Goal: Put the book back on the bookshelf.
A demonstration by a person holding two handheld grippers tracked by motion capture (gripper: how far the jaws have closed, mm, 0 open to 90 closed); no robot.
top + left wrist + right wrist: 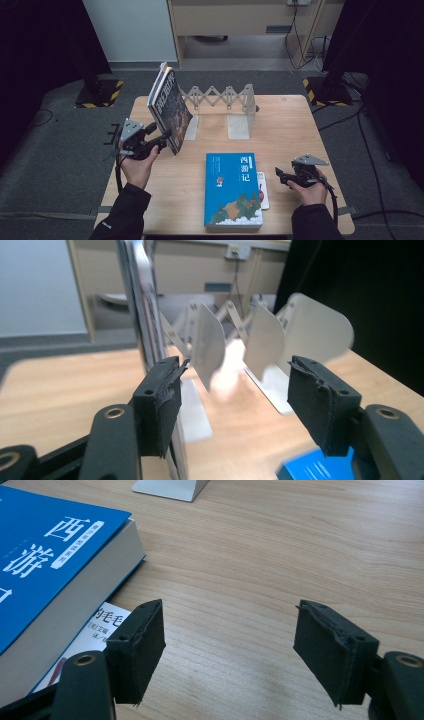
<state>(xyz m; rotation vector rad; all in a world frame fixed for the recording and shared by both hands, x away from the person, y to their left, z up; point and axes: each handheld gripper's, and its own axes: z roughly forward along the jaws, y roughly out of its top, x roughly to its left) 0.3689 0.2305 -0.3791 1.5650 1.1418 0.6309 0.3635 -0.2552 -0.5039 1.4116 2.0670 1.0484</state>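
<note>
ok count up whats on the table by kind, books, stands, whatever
books: 3, a dark one leaning upright at the rack's left end, a blue one lying flat, and a thin white one partly under it
expanding metal book rack: 1
total: 4

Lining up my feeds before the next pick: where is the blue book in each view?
High view: blue book lies flat at lower centre, between the hands.
Left gripper view: a blue corner at the bottom edge, beside the right-hand jaw.
Right gripper view: it covers the upper left, atop a thinner booklet.
Shared landmark: the white bookend rack.
</note>
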